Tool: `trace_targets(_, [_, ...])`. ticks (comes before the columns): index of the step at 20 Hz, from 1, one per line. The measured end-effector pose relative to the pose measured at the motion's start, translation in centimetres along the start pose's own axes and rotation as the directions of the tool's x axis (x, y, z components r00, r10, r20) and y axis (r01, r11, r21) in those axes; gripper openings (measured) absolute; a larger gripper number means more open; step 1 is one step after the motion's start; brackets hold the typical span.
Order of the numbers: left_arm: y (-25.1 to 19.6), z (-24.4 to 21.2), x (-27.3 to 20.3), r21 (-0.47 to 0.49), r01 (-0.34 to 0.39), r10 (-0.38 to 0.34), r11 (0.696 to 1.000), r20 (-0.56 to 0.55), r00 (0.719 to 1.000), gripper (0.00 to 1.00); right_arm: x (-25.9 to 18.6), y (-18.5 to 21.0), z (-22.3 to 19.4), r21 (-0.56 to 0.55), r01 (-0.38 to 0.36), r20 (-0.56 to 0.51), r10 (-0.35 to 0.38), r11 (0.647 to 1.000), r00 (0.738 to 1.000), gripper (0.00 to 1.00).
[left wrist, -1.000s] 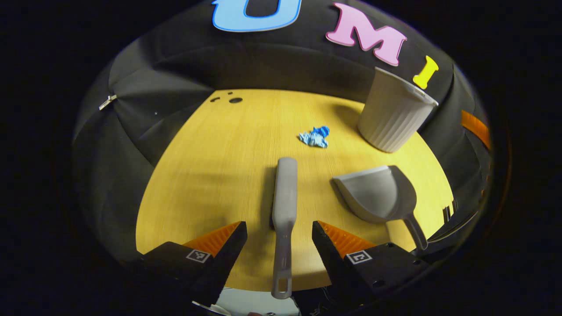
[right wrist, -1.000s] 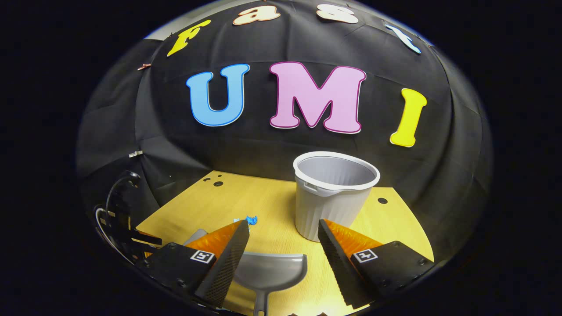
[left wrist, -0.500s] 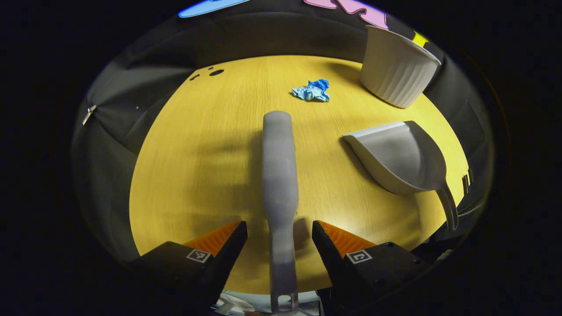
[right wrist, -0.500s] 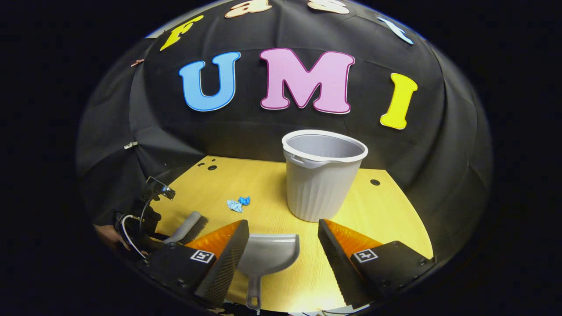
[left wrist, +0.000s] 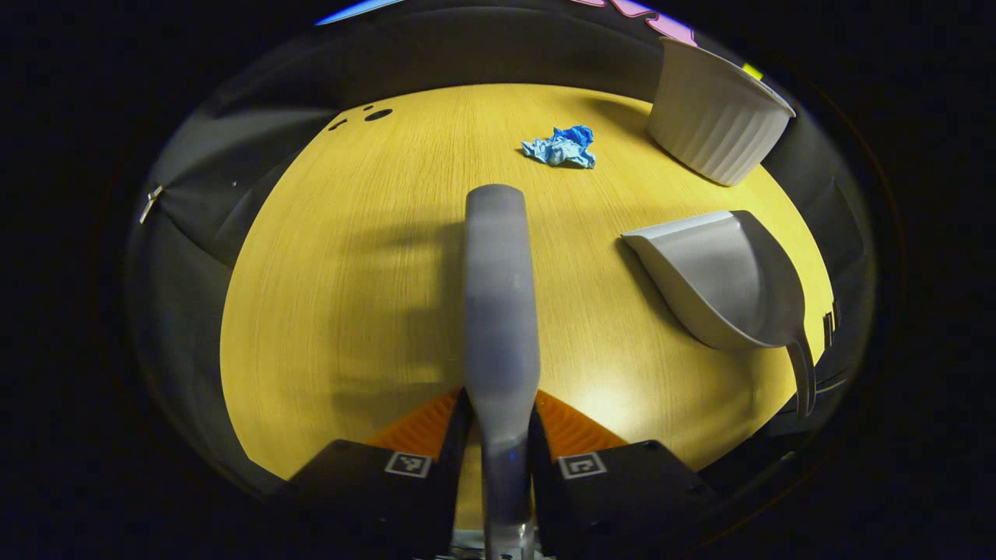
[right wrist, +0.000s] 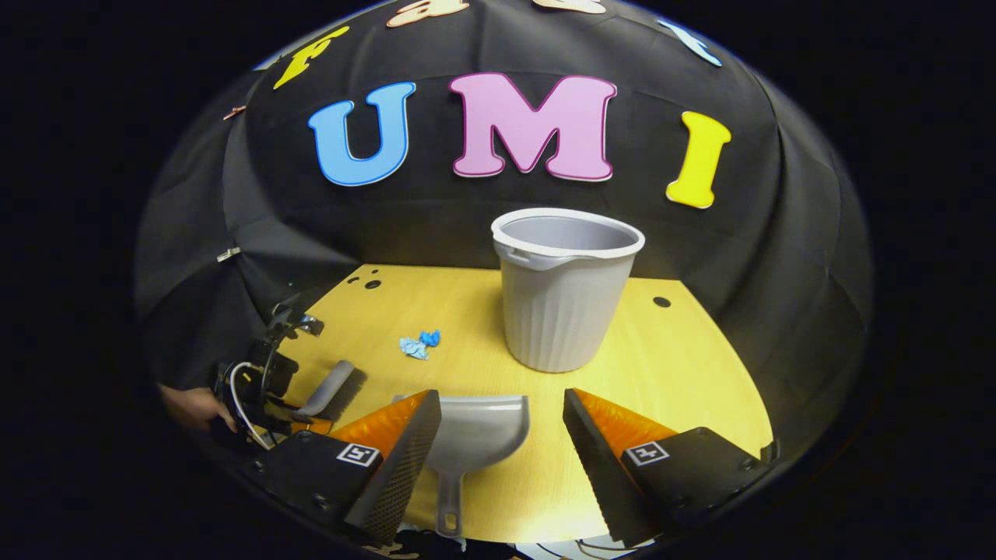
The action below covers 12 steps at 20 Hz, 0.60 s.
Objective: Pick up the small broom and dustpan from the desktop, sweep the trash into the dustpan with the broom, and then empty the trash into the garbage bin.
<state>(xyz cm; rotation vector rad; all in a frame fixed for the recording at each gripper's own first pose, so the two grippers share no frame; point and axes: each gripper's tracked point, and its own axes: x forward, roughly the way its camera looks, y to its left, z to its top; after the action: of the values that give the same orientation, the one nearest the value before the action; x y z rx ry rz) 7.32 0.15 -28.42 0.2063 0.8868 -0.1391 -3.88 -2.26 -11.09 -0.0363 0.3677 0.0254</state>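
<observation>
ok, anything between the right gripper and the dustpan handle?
Nothing visible. In the right gripper view the right gripper is open, and the dustpan lies on the desktop between its fingers, handle pointing back toward the camera. The bin stands farther back, the trash off to the side.

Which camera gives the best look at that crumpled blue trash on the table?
The left gripper view: the blue trash lies in plain sight on the bare table, its crumpled folds visible. In the right gripper view it is a smaller blue speck left of the bin.
</observation>
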Motion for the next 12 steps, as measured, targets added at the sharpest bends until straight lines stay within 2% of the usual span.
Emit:
trace_targets(3, [0.1,0.0,0.0,0.004,0.004,-0.004,1.000,0.017,1.000,0.27,1.0,0.3,-1.9,0.014,-0.031,-0.088,0.032,0.999,0.996,0.98])
trace_targets(4, [0.1,0.2,0.0,0.000,0.006,-0.006,1.000,0.037,0.999,0.30,1.4,0.4,-2.6,0.031,-0.037,-0.122,0.040,0.999,0.992,0.98])
trace_targets(7, [-0.1,0.2,-0.1,-0.055,0.033,-0.029,0.998,0.070,0.997,0.27,1.9,0.8,-4.9,0.074,-0.045,-0.213,0.060,0.996,0.975,0.99])
trace_targets(10, [0.1,0.6,-0.9,-0.070,0.030,-0.022,0.997,0.115,0.993,0.23,2.3,0.9,-6.8,0.078,-0.037,-0.286,0.058,0.996,0.956,0.99])
trace_targets(12, [0.1,0.9,-2.2,-0.080,0.038,-0.027,0.996,0.141,0.990,0.26,2.7,1.4,-7.5,0.074,-0.051,-0.315,0.072,0.996,0.946,0.99])
